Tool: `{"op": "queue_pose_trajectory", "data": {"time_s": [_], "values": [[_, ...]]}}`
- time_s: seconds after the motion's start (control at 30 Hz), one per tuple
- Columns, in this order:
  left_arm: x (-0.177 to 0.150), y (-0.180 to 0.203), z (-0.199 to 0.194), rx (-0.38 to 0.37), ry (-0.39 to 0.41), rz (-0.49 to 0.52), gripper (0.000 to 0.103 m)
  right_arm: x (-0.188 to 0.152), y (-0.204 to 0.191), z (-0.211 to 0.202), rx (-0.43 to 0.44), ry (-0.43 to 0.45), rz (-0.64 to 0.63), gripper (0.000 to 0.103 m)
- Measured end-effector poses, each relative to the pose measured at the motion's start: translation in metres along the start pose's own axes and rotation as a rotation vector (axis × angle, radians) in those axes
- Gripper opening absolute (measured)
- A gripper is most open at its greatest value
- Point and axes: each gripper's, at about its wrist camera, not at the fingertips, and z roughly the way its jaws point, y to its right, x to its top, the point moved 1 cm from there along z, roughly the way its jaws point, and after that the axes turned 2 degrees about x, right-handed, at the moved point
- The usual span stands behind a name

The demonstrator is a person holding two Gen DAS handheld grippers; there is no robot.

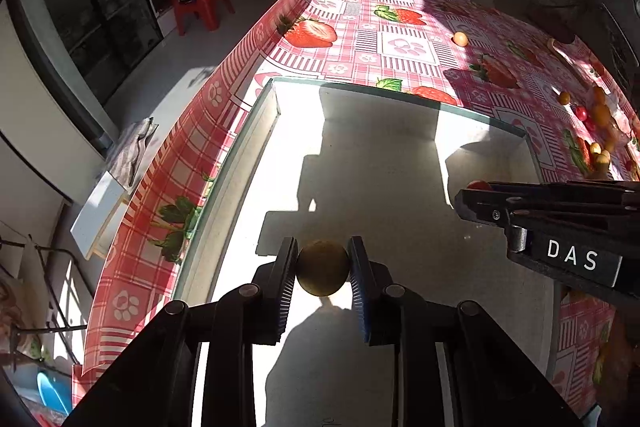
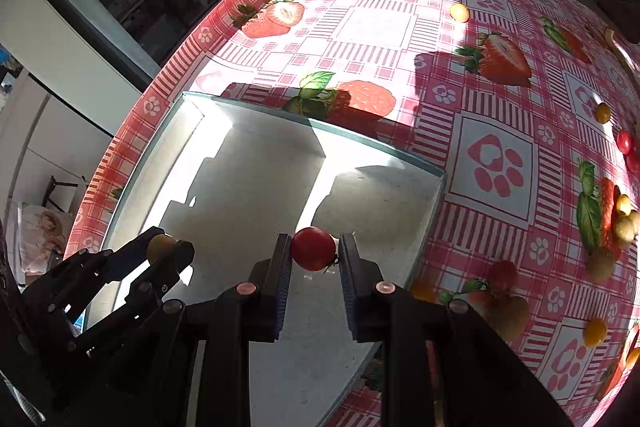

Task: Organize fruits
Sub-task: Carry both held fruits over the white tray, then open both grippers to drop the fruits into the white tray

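Observation:
My left gripper (image 1: 322, 261) is shut on a yellow cherry tomato (image 1: 322, 269) and hangs over the white tray (image 1: 256, 131). My right gripper (image 2: 314, 251) is shut on a red cherry tomato (image 2: 313, 248), over the tray's right part (image 2: 436, 203). In the right wrist view the left gripper (image 2: 166, 251) shows at lower left with the yellow tomato (image 2: 160, 245) between its fingers. In the left wrist view the right gripper (image 1: 476, 193) reaches in from the right, a sliver of the red tomato (image 1: 479, 184) at its tip. The tray's floor is bare.
The tray lies near the left edge of a table under a red strawberry-print cloth (image 2: 496, 163). Several loose yellow and red tomatoes (image 2: 624, 215) lie on the cloth to the right; one yellow tomato (image 2: 459, 12) sits farther back. Red stools (image 1: 198, 1) stand on the floor beyond.

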Motion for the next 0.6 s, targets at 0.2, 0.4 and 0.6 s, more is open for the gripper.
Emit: {"op": "queue_pose_trajectory", "data": {"time_s": [0.2, 0.4, 0.6], "values": [[-0.004, 0.0, 0.003, 0.017, -0.005, 0.017, 0.03, 0.002, -0.013, 0.008, -0.056, -0.006, -0.066, 0.032], [-0.004, -0.003, -0.009, 0.033, 0.049, 0.017, 0.084, 0.004, -0.011, -0.005, -0.045, 0.024, -0.056, 0.067], [-0.007, 0.0, -0.015, 0.023, 0.036, 0.02, 0.084, 0.006, -0.003, -0.035, -0.017, 0.099, -0.012, 0.08]]}}
